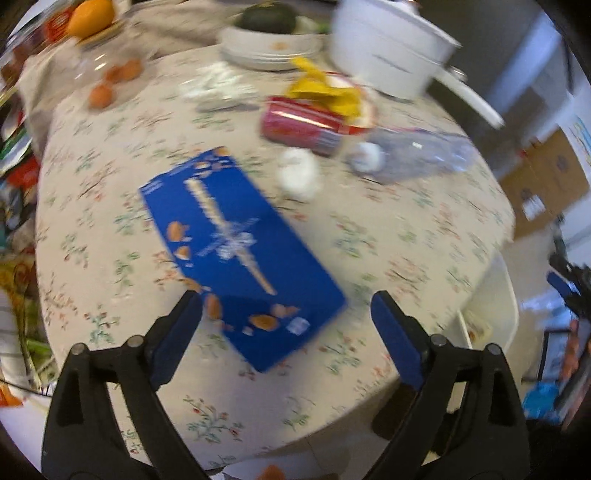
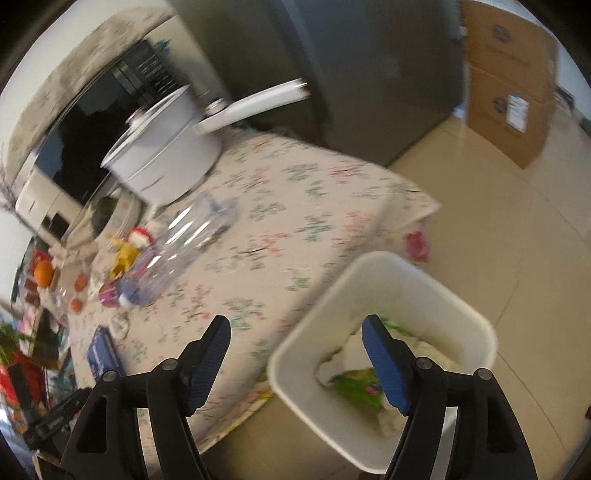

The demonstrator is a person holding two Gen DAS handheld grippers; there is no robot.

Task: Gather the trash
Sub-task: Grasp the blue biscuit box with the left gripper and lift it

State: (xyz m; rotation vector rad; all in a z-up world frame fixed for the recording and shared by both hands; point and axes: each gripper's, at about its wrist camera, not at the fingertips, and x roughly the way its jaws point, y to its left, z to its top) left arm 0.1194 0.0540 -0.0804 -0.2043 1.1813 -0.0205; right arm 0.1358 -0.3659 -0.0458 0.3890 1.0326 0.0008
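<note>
A blue carton [image 1: 240,251] lies flat on the flowered tablecloth [image 1: 406,236], its near end between the open fingers of my left gripper [image 1: 286,306], which is empty just above it. Beyond it lie a crumpled white tissue [image 1: 297,171], a red can [image 1: 303,123], a yellow wrapper [image 1: 325,88] and a clear plastic bottle [image 1: 413,151]. My right gripper [image 2: 295,332] is open and empty over the table's edge and the white bin [image 2: 391,280], which holds paper and a green wrapper [image 2: 360,387]. The bottle [image 2: 184,243] and carton [image 2: 103,354] show at its left.
A white pot with a long handle [image 1: 391,40] stands at the back right. A plate stack with a dark avocado [image 1: 269,48], loose eggs [image 1: 114,81] and an orange [image 1: 92,16] sit at the back. Cardboard boxes [image 2: 506,74] stand on the floor beyond the bin.
</note>
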